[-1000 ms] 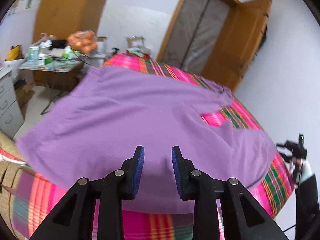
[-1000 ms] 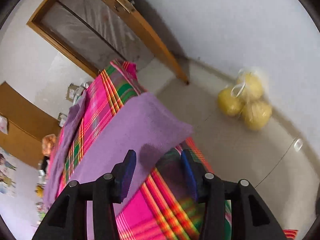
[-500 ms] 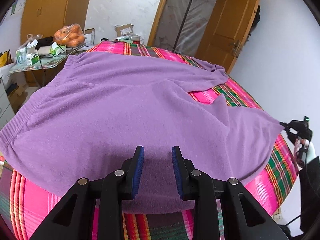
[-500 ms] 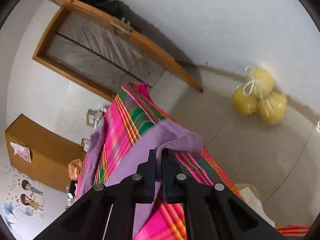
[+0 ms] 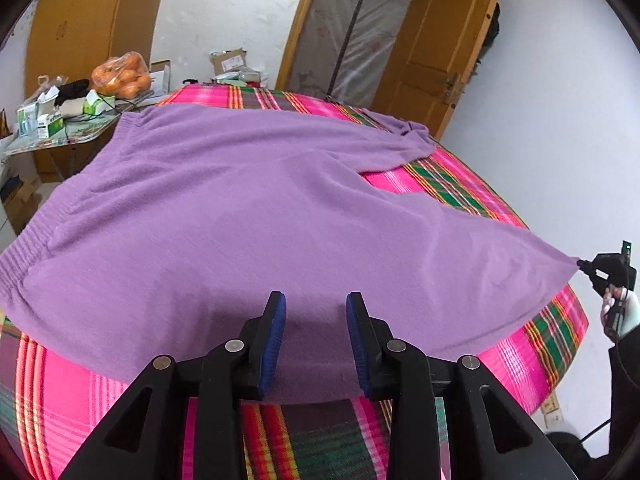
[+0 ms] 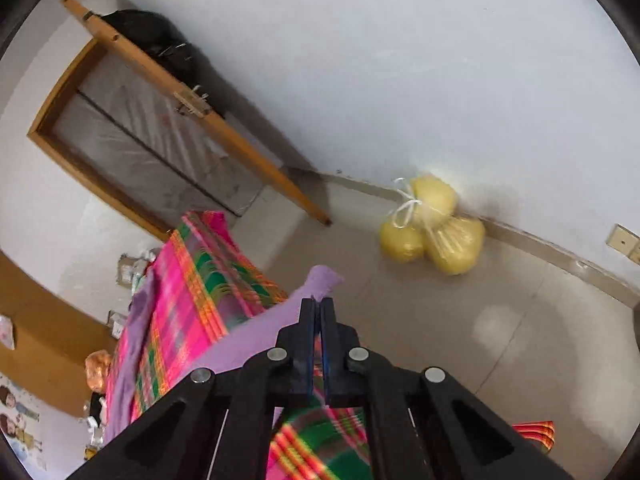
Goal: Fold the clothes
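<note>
Left wrist view: purple sweater (image 5: 240,216) spread on plaid bed (image 5: 448,184); left gripper (image 5: 315,340) part-open, jaws opening, above its near hem, empty. Right gripper (image 6: 319,312) clamped on sweater corner, drawn off the bed's edge. Step: seizing corners; next, left must grip the hem. Only the right wrist view shows bagged yellow fruit (image 6: 430,228).

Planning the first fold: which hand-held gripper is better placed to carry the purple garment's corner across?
Right hand-held gripper: it is shut on the purple garment corner. The left hand-held gripper is opening, empty.
</note>
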A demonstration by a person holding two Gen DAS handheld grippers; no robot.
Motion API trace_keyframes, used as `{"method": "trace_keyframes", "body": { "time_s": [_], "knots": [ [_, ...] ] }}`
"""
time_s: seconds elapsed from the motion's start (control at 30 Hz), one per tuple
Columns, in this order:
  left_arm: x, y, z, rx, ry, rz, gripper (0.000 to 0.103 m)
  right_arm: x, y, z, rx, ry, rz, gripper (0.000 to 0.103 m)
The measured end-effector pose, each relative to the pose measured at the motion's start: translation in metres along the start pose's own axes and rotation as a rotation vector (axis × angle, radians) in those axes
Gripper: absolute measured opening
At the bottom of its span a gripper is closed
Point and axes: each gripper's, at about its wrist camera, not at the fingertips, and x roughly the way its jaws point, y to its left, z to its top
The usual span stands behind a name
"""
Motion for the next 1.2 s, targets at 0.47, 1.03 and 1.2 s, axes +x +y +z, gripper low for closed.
{"method": "trace_keyframes", "body": {
  "time_s": [0.47, 1.03, 1.2],
  "knots": [
    [0.0, -0.008, -0.004, 0.018, 0.014, -0.009, 0.033, 0.047, 0.029, 0.007, -0.157, 0.199, 0.172, 0.051],
    [0.0, 0.004, 0.0, -0.006, 0.012, 0.024, 0.034, 0.076, 0.104, 0.003, -0.446, 0.107, 0.074, 0.009],
    [-0.015, 0.022, 0.003, -0.044, -0.035, 0.06, 0.034, 0.036, 0.125, -0.031, -0.538, 0.102, 0.269, 0.023]
  ]
}}
